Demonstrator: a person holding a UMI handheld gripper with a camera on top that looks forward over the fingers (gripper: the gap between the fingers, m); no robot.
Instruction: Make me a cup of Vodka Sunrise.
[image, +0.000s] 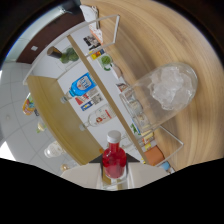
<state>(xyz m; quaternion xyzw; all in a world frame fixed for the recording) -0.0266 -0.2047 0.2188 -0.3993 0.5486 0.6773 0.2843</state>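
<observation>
Nearest the camera: small bottle of red liquid (114, 161), white cap, most likely the grenadine, sitting right at the tips of the gripper (114, 186). The jaws themselves are lost in the dark lower band, so I cannot tell whether they pinch the bottle or merely flank it. View is strongly rolled; the bottle appears lifted and tipped. Beyond it, on the wooden desk (150, 35), a clear glass (162, 97) loaded with ice, well apart from the bottle. Behind, a wire rack (107, 70) of bottles, including a blue-labelled one (81, 86), possibly the vodka. Judgement: step in hand is bringing the red syrup to the glass. To do it well: carry the neck over the rim before tilting further, check the cap is off, pour slowly down the inside so the red sinks and layers, avoid knocking the glass.
</observation>
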